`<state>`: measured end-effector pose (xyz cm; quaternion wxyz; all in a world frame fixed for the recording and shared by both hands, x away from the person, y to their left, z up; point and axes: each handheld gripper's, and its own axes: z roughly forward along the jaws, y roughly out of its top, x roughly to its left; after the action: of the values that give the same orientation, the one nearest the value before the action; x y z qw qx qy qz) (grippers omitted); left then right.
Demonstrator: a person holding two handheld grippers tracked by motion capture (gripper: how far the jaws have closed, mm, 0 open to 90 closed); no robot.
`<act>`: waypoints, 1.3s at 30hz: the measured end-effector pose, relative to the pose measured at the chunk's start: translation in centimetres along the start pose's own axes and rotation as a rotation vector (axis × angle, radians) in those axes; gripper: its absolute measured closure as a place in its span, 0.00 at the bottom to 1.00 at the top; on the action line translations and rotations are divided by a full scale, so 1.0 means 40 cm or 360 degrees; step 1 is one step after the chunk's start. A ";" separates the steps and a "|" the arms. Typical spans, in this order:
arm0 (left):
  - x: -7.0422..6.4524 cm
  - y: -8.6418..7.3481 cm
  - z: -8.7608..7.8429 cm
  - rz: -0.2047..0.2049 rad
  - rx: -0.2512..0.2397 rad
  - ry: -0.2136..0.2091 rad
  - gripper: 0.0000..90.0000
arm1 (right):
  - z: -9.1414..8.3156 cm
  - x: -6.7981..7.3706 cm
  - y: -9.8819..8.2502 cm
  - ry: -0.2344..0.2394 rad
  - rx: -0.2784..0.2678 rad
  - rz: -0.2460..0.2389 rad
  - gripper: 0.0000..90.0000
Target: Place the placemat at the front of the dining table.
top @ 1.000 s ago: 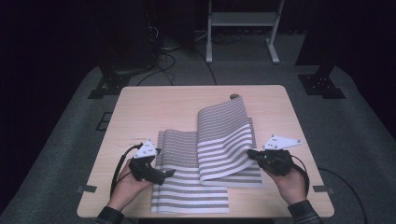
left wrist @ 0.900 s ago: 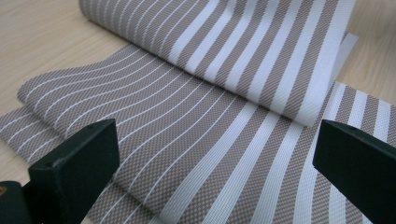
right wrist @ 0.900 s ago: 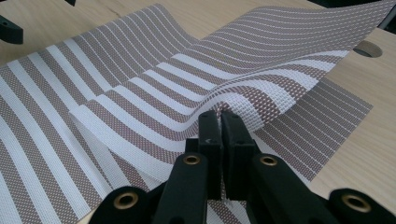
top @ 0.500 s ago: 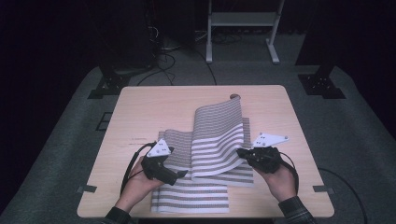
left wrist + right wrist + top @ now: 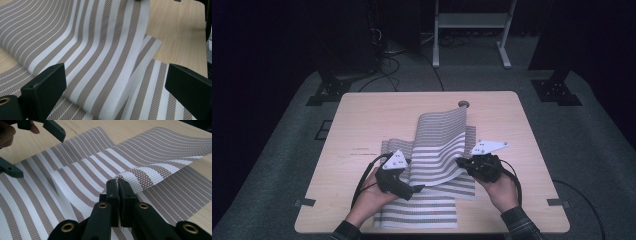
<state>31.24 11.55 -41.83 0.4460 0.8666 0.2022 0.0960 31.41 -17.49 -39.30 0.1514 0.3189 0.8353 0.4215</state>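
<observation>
Two striped placemats (image 5: 439,150) overlap; right gripper (image 5: 460,163) pinches one.

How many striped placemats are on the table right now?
2: one striped placemat flat at the near edge, a second placemat overlapping it, pinched by the right tongs. More could hide underneath.

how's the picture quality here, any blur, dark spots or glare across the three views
High view: room dark beyond the lit table, slightly soft. Left gripper view: near jaws blurred, striped mat sharp. Right gripper view: crisp on the right gripper pinching the mat; no glare anywhere.
</observation>
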 end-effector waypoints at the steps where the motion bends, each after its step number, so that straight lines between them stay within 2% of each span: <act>1: -0.002 0.005 0.005 0.0005 -0.0002 -0.0008 0.03 | 0.003 0.002 0.003 0.0004 0.0001 -0.0001 0.98; 9: -0.014 0.037 0.042 0.0040 -0.0015 -0.0051 0.06 | 0.026 0.007 0.024 0.0023 0.0001 0.0017 0.98; 14: -0.020 0.045 0.068 0.0059 0.0002 -0.0050 0.07 | 0.037 0.016 0.026 0.0029 0.0013 0.0010 0.98; 18: -0.019 0.050 0.085 0.0056 0.0010 -0.0047 0.07 | 0.041 0.020 0.031 0.0036 0.0014 0.0027 0.98; 23: -0.012 0.056 0.104 0.0038 0.0014 -0.0047 0.07 | 0.045 0.031 0.043 0.0050 -0.0001 0.0006 0.98; 27: -0.007 0.058 0.114 0.0026 0.0009 -0.0053 0.10 | 0.046 0.042 0.050 0.0066 -0.0010 -0.0019 0.98; 33: -0.002 0.062 0.127 0.0052 0.0022 -0.0053 0.16 | 0.049 0.051 0.052 0.0080 -0.0013 -0.0036 0.98; 39: -0.001 0.063 0.135 0.0068 0.0031 -0.0043 0.28 | 0.051 0.058 0.053 0.0101 -0.0019 -0.0054 0.98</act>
<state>33.73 6.26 -42.93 0.4381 0.8762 0.1785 0.0919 31.60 -13.79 -38.79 0.1338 0.2903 0.8425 0.4337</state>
